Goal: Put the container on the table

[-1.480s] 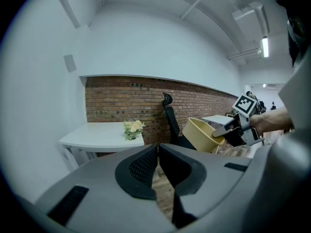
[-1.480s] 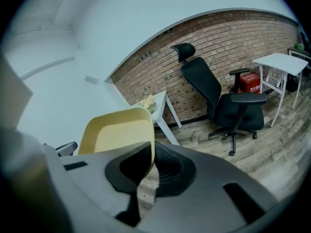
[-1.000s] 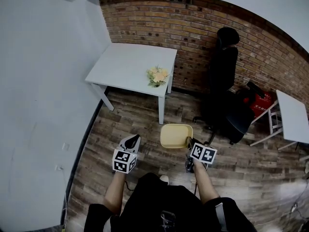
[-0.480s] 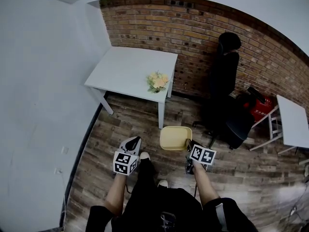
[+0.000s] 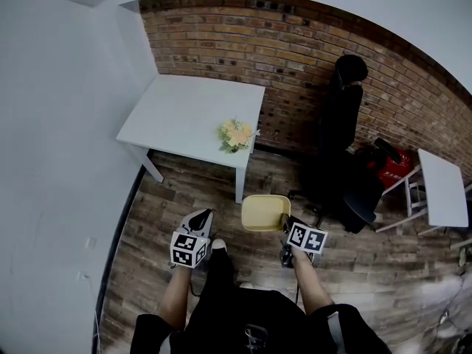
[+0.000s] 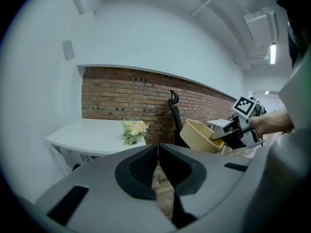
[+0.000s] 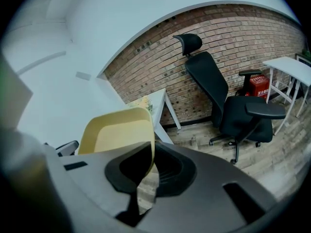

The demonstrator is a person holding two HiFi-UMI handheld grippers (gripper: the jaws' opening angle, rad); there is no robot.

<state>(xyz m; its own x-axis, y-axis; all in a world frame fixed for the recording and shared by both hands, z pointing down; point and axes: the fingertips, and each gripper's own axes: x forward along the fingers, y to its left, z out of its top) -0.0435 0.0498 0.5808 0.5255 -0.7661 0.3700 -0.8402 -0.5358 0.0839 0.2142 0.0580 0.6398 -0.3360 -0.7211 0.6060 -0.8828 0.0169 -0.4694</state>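
Our right claw (image 7: pixel 148 171) is pinching one thin side of the pale yellow plastic container (image 5: pixel 265 211). The container hangs out in front of us, in the middle of the head view, up in the air over the brown wooden floor (image 5: pixel 184 190). We think it is held by the edge so it can go down flat and the claw can slip away. Our left claw (image 6: pixel 158 165) is pressed together with nothing in it, low on the left side.

The container is not on the white tabletop (image 5: pixel 184 105) yet. That tabletop is in the upper left of the head view, by the red brick wall (image 5: pixel 295 50). It is bare but for a small bunch of pale flowers (image 5: pixel 236 133) near its right edge. A black office chair (image 5: pixel 346 146) stands on the right. We need to walk closer first.
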